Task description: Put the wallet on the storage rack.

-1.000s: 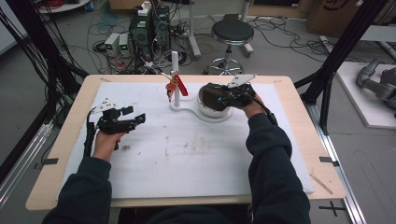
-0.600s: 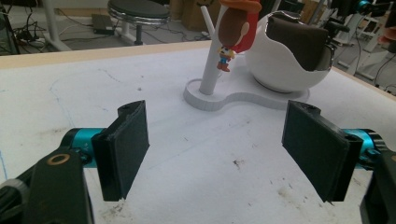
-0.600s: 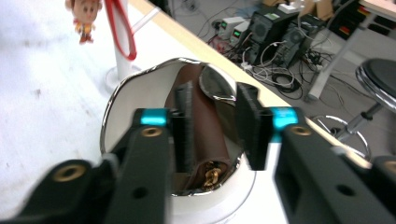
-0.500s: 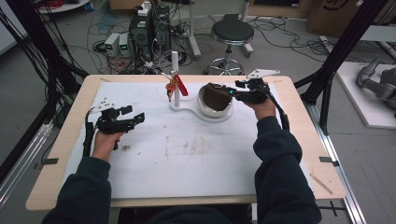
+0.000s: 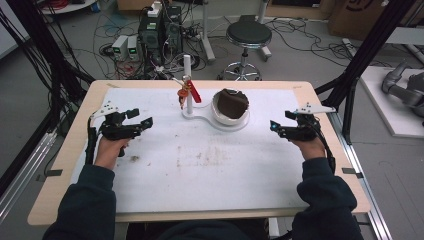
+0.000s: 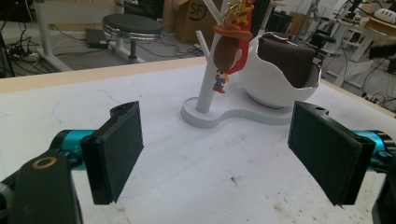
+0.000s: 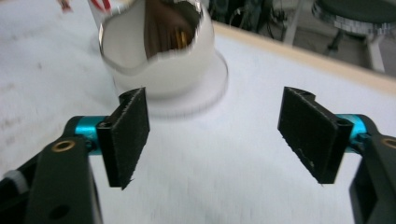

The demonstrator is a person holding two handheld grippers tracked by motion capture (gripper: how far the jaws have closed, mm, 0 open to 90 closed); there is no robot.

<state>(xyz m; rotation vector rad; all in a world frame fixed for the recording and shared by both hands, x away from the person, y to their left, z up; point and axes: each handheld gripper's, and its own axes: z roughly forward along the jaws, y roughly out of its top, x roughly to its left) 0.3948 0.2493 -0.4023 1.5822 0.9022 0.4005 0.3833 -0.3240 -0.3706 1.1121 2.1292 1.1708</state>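
Both grippers hover over the table with their jaws spread wide and nothing between the pads: the left gripper (image 5: 131, 125) sits over the left part of the white mat (image 5: 210, 170), and the right gripper (image 5: 285, 129) is near the mat's right edge, well apart from the bowl, its jaws having just been opening. Between them, toward the far edge, stands a white egg-shaped bowl (image 5: 231, 116) with a jagged rim and a dark brown cloth (image 5: 233, 102) lying inside it; the bowl shares a white figure-eight base with a thin white post (image 5: 187, 82), and a small cowboy-hatted figure keychain (image 5: 186, 92) with a red strap hangs from that post. The mat is scuffed and carries brownish smudges near its middle, and it covers most of a light wooden tabletop (image 5: 65, 165). Beyond the table the grey floor is strewn with tangled cables, with computer cases (image 5: 160, 32) and small grey boxes to the left of a round black stool (image 5: 248, 35). Black frame struts rise on both sides. In the left gripper view a cardboard box (image 6: 194, 14) behind the stool bears letters that seem to read "SF", partly hidden; no other writing is legible.
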